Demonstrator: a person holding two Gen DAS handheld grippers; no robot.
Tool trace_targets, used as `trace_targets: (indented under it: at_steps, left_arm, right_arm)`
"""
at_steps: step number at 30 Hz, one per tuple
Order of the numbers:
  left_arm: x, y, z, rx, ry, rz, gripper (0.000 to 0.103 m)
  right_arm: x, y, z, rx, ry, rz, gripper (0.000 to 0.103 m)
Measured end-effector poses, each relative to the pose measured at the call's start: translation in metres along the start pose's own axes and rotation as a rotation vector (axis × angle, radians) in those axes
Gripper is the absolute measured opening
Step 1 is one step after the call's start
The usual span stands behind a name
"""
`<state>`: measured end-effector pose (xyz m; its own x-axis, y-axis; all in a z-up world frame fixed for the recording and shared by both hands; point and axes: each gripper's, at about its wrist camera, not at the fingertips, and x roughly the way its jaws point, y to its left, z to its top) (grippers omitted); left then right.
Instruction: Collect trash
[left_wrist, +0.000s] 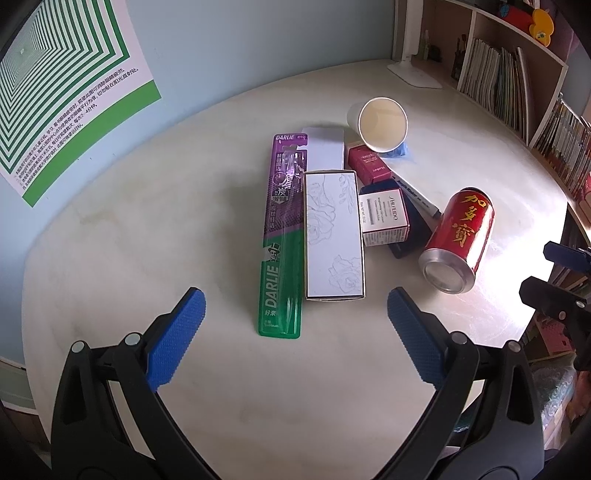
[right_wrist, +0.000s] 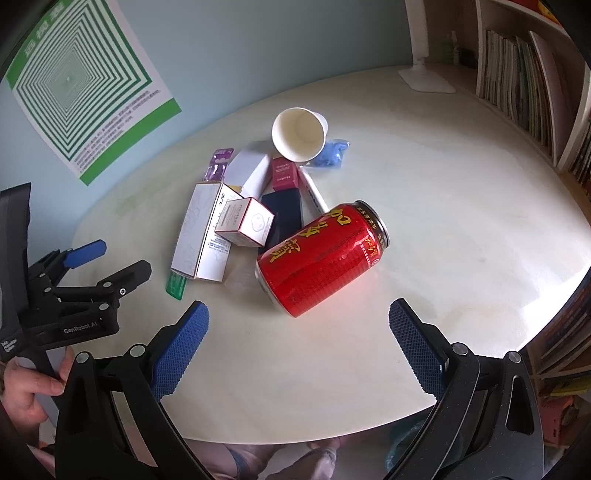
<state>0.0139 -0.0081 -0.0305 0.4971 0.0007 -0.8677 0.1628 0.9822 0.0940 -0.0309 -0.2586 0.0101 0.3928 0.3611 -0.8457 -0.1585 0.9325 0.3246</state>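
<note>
A heap of trash lies on the round pale table (left_wrist: 110, 258). A red drink can (left_wrist: 460, 240) (right_wrist: 321, 258) lies on its side. A Darlie toothbrush pack (left_wrist: 282, 236), a long white box with flower drawings (left_wrist: 333, 232), a small Shiseido box (left_wrist: 384, 218) (right_wrist: 245, 221), a maroon box (left_wrist: 369, 162), a marker (left_wrist: 417, 195) and a tipped paper cup (left_wrist: 382, 123) (right_wrist: 299, 134) lie together. My left gripper (left_wrist: 295, 314) is open, just short of the toothbrush pack and white box. My right gripper (right_wrist: 299, 325) is open, just short of the can.
A white lamp base (left_wrist: 415, 75) stands at the table's far side. Bookshelves (left_wrist: 517, 81) run along the right. A green-striped poster (left_wrist: 55, 92) hangs on the blue wall. A blue crumpled scrap (right_wrist: 330, 153) lies by the cup. The left gripper's body (right_wrist: 74, 295) shows at the left of the right wrist view.
</note>
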Motion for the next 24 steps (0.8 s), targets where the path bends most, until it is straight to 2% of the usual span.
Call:
trace_targets:
  at_steps: [9, 18, 24]
  left_arm:
    - [0.005, 0.004, 0.003, -0.004, 0.011, -0.010, 0.096]
    - [0.012, 0.004, 0.007, 0.128, 0.042, -0.028, 0.096]
    - [0.018, 0.001, 0.012, 0.151, 0.060, -0.054, 0.096]
  right_arm:
    - [0.004, -0.004, 0.005, -0.031, 0.012, 0.012, 0.097]
    - [0.012, -0.009, 0.021, -0.188, 0.065, 0.060, 0.097]
    - [0.017, -0.011, 0.038, -0.307, 0.100, 0.083, 0.097]
